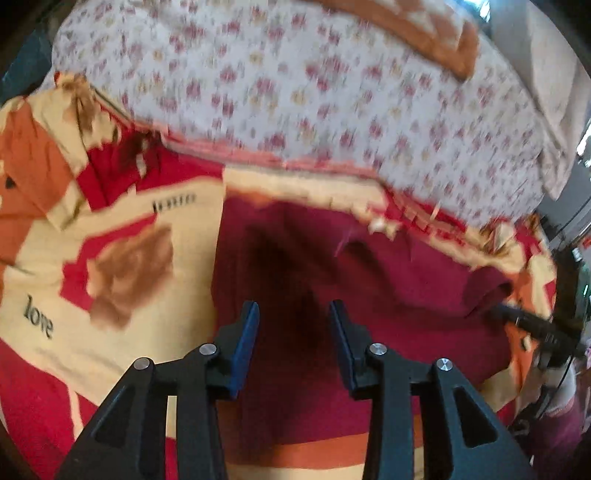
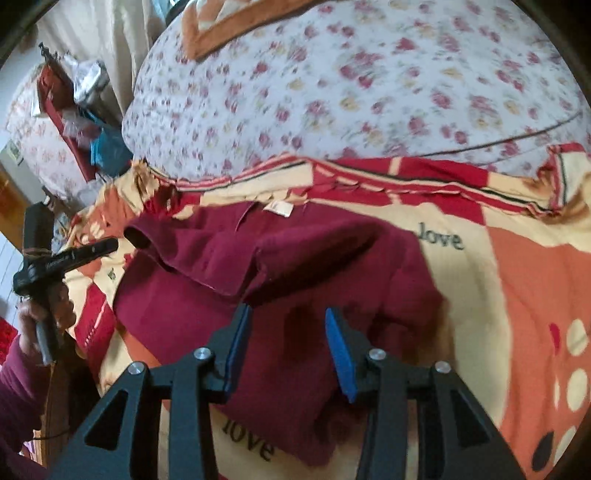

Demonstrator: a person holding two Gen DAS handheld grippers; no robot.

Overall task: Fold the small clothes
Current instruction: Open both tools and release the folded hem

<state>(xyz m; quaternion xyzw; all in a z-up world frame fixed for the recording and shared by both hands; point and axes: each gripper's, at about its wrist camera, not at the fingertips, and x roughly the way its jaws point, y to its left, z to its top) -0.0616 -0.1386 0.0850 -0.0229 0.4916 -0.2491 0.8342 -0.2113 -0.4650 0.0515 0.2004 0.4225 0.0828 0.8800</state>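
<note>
A small maroon garment lies spread on a red, cream and orange blanket on the bed. In the right wrist view the garment has a sleeve folded over its body and a white label at the collar. My left gripper is open and empty above the garment's middle. My right gripper is open and empty above the garment's lower part. The left gripper also shows at the left edge of the right wrist view, held in a hand.
A floral white quilt is heaped behind the blanket. An orange-brown cover lies on top of it. Beside the bed at the left of the right wrist view is clutter with a blue bag and a curtain.
</note>
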